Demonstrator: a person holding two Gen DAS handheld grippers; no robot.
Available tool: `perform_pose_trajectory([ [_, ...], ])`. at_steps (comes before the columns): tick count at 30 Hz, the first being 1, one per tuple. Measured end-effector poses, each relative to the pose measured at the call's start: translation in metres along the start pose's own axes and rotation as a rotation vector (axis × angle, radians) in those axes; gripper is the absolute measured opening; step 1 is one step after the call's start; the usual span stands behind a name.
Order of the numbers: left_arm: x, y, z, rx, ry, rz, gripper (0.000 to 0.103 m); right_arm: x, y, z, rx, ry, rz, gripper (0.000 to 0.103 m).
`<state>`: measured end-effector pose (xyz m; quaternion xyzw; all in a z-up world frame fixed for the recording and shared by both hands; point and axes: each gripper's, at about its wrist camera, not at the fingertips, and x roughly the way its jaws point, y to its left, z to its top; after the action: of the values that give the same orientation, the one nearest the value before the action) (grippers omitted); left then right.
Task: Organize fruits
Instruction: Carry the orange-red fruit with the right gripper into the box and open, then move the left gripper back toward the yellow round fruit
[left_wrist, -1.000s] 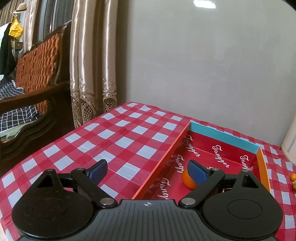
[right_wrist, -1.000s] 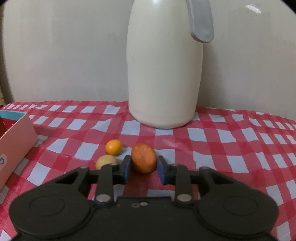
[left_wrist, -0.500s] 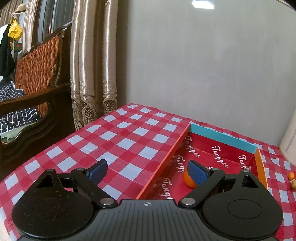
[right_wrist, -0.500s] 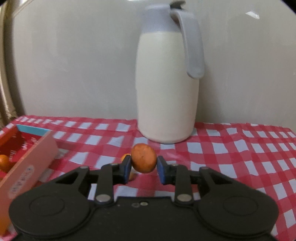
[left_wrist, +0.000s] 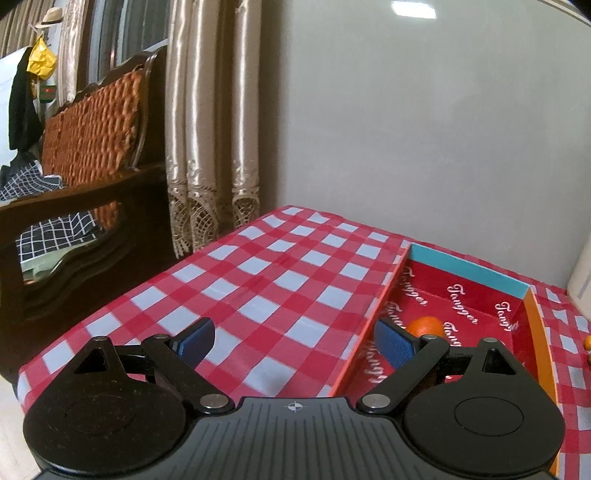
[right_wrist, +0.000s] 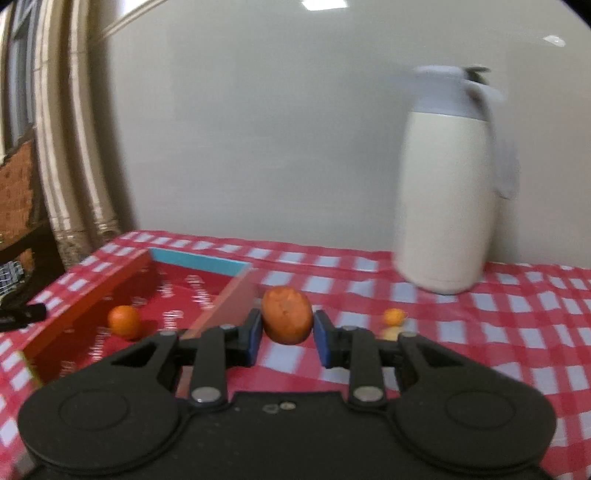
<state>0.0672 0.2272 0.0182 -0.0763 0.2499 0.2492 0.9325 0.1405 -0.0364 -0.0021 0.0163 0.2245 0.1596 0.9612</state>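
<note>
My right gripper (right_wrist: 284, 332) is shut on an oval orange fruit (right_wrist: 287, 314), held in the air just right of the red box's near wall. The red box (right_wrist: 92, 291) with a blue far wall lies on the left and holds one round orange fruit (right_wrist: 125, 321). A small orange fruit (right_wrist: 393, 316) and a pale yellowish fruit (right_wrist: 392, 333) lie on the cloth to the right. My left gripper (left_wrist: 291, 341) stands open over the checked cloth at the box's left wall (left_wrist: 373, 321), with nothing between its pads. The orange fruit (left_wrist: 425, 326) in the box shows behind its right finger.
A tall cream jug (right_wrist: 445, 184) with a grey lid stands at the back right against the wall. The red and white checked table (left_wrist: 258, 288) ends at its left edge beside curtains (left_wrist: 207, 129) and a dark wooden bench (left_wrist: 85, 206).
My right gripper has lifted the oval orange fruit off the cloth and swung left, bringing the red box into view. The left gripper drifted slightly back and left, still open.
</note>
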Motion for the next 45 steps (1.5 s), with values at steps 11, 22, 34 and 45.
perform_pose_trajectory([
  [11, -0.002, 0.024, -0.001, -0.016, 0.002, 0.007, 0.093, 0.004, 0.072, 0.000, -0.072, 0.012, 0.119, 0.029],
  [22, -0.002, 0.035, -0.001, -0.029, 0.004, 0.007, 0.093, 0.015, 0.100, -0.008, -0.110, 0.041, 0.135, 0.031],
  [34, -0.005, 0.024, 0.001, -0.020, 0.002, -0.007, 0.093, -0.006, 0.070, 0.002, -0.073, -0.033, 0.090, 0.033],
  [45, -0.021, -0.048, 0.002, 0.032, -0.025, -0.155, 0.093, -0.034, -0.040, -0.009, 0.062, -0.051, -0.103, 0.033],
])
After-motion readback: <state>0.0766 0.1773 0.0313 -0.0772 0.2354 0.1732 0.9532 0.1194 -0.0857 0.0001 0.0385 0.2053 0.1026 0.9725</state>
